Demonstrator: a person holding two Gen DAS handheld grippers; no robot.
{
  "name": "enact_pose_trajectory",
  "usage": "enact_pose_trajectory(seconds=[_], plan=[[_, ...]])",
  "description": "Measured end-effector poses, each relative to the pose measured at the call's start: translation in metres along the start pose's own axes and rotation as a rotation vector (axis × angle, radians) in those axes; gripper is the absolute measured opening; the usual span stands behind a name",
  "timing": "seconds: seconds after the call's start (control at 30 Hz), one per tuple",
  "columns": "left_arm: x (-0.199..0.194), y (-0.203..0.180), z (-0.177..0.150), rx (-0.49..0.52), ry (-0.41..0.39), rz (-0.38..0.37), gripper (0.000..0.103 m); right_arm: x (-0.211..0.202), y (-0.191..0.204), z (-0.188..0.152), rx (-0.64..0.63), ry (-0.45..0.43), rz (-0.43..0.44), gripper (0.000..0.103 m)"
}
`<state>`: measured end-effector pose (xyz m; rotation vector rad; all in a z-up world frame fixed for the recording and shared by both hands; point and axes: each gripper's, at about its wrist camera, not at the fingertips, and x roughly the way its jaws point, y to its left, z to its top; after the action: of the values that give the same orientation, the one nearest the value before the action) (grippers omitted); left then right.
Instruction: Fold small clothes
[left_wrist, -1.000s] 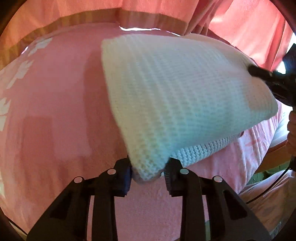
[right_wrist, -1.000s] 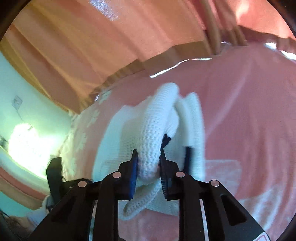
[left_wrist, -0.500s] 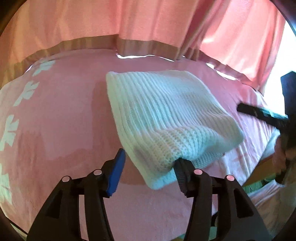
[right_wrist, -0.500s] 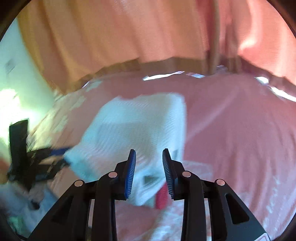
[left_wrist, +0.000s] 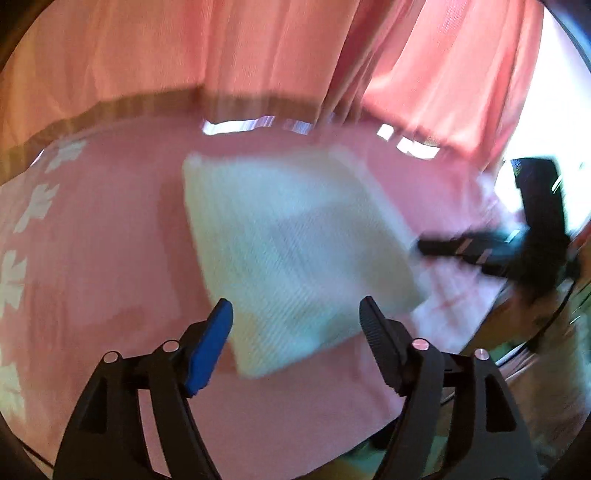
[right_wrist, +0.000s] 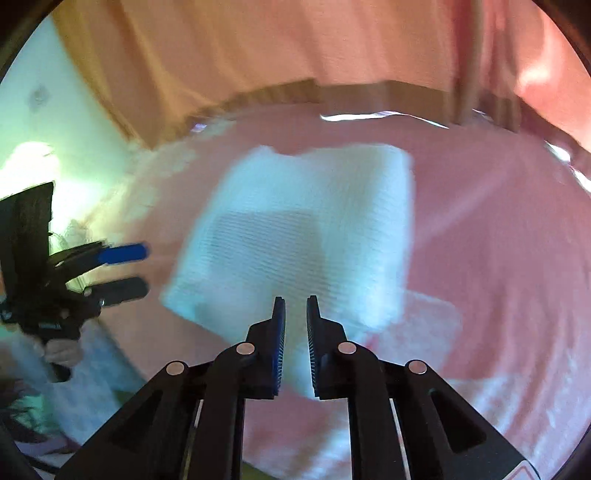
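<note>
we are seeing the folded white knit (left_wrist: 295, 254) lying flat on the pink bed (left_wrist: 103, 258), just ahead of both tongs. our left tongs (left_wrist: 295, 325) are opening wide, nothing pinched between them, the knit's near corner below the gap. our right tongs (right_wrist: 295, 332) are closing, nearly together, gripping nothing. bare bed is spreading around every edge of the knit.

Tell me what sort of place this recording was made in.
Probably a bedroom: the folded white knit garment lies on a pink bedspread with a white flower pattern, and pink curtains hang behind it.
</note>
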<state>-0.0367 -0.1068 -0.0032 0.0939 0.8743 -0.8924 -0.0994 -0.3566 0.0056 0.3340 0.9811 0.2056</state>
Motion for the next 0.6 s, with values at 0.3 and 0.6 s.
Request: enact_pose_trajectory(seconds=[0.3,0.6], plan=[[0.066,0.01,-0.004,0.07,0.136,0.283,0.073,0.052,0.008,-0.006,-0.117,0.213,-0.094,0.014],[0.073,0.069,0.036,-0.338,0.062,0.028,0.09,0.04,-0.041,0.046,0.124,0.015,-0.224,0.061]])
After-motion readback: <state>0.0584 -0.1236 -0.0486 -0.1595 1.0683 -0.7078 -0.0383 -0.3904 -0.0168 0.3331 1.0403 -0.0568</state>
